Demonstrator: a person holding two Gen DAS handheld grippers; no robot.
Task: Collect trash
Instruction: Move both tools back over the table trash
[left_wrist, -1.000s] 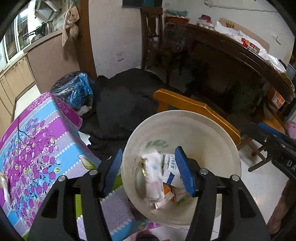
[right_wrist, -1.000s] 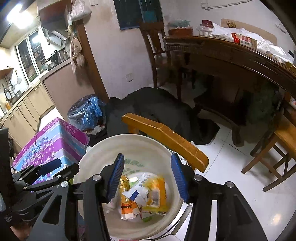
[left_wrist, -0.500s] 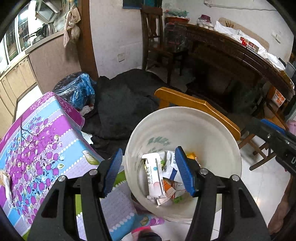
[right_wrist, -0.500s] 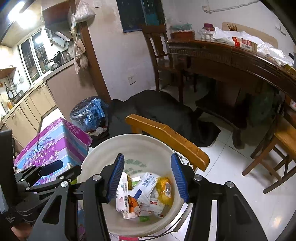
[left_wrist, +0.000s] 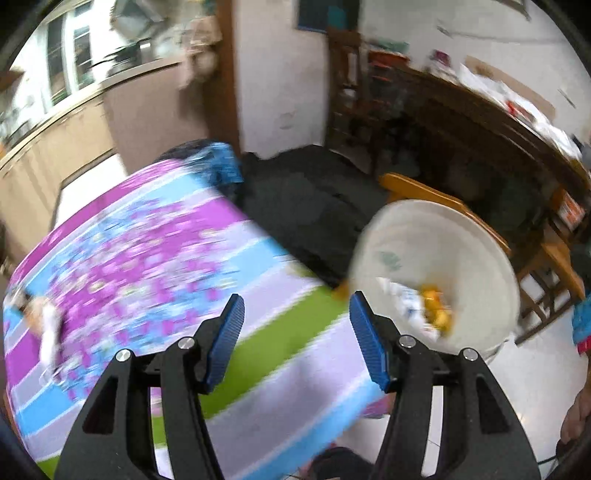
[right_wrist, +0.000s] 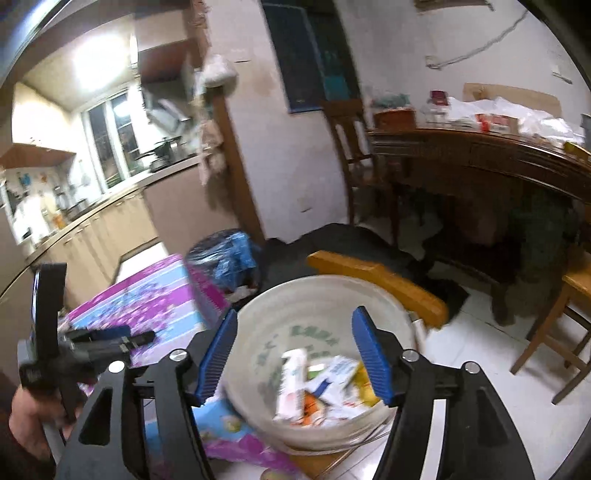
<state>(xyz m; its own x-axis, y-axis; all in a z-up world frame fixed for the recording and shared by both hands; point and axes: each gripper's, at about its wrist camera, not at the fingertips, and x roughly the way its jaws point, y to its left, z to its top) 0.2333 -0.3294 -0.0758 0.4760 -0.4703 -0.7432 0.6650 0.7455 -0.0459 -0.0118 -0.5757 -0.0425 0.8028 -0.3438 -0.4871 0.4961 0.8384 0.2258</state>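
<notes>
Both tongs empty, jaws apart. Left tongs (left_wrist: 295, 332) over the floral worktop (left_wrist: 147, 258); a white scrap (left_wrist: 46, 332) lies at its far left, likely the next pickup. Right tongs (right_wrist: 293, 350) above the bucket (right_wrist: 325, 291), which holds the collected trash (right_wrist: 317, 384).

Open bucket (right_wrist: 258, 325) mouth (chair (right_wrist: 380, 280) behind)

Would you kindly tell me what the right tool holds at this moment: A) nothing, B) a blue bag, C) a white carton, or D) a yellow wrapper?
A: the right tool stands open with empty space between its blue pads, above the white bucket, where the trash lies.
</notes>
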